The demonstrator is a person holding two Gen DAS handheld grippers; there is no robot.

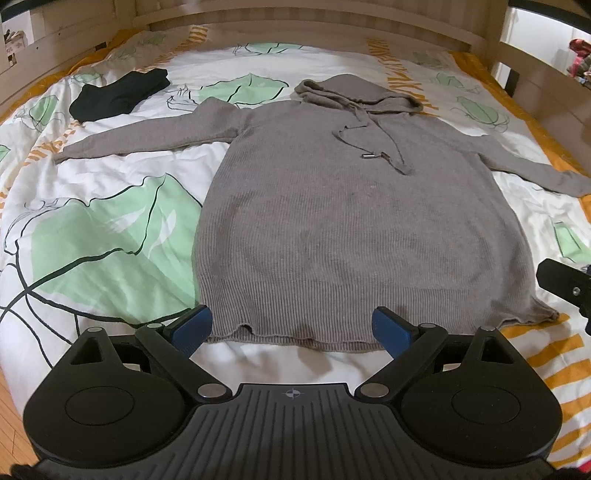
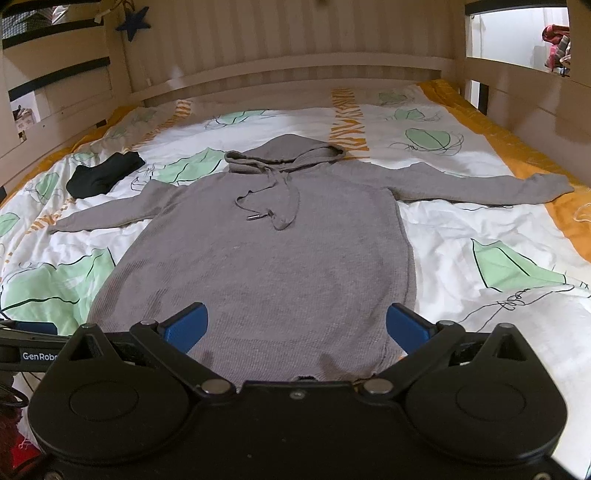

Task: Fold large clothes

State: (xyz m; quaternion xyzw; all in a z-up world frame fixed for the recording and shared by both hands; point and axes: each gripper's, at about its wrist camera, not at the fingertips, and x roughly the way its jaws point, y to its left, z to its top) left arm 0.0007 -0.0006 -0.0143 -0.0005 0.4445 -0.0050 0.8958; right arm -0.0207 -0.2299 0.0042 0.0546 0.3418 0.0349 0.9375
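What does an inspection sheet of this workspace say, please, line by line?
Surface: bed with leaf-print duvet, some wrinkles.
Job's things: grey hooded sweater lying flat, sleeves spread, hood at the far end, drawstrings loose on the chest.
Clutter: black garment, bunched, beyond the sweater's left sleeve.
Grippers: left gripper and right gripper both open near the hem, holding nothing.
Cables: nothing seen.
Surroundings: wooden bed frame around the mattress.

The setting is a home bedroom, identified by a bed (image 2: 461, 229) covered with a white duvet printed with green leaf shapes and orange striped bands. A pale wooden bed frame (image 2: 280, 70) with slatted panelling encloses the mattress from 9 through 12 to 3 o'clock. A dark blue star ornament (image 2: 133, 25) hangs at 11 o'clock, and wooden flooring (image 1: 9, 398) shows at 8 o'clock.
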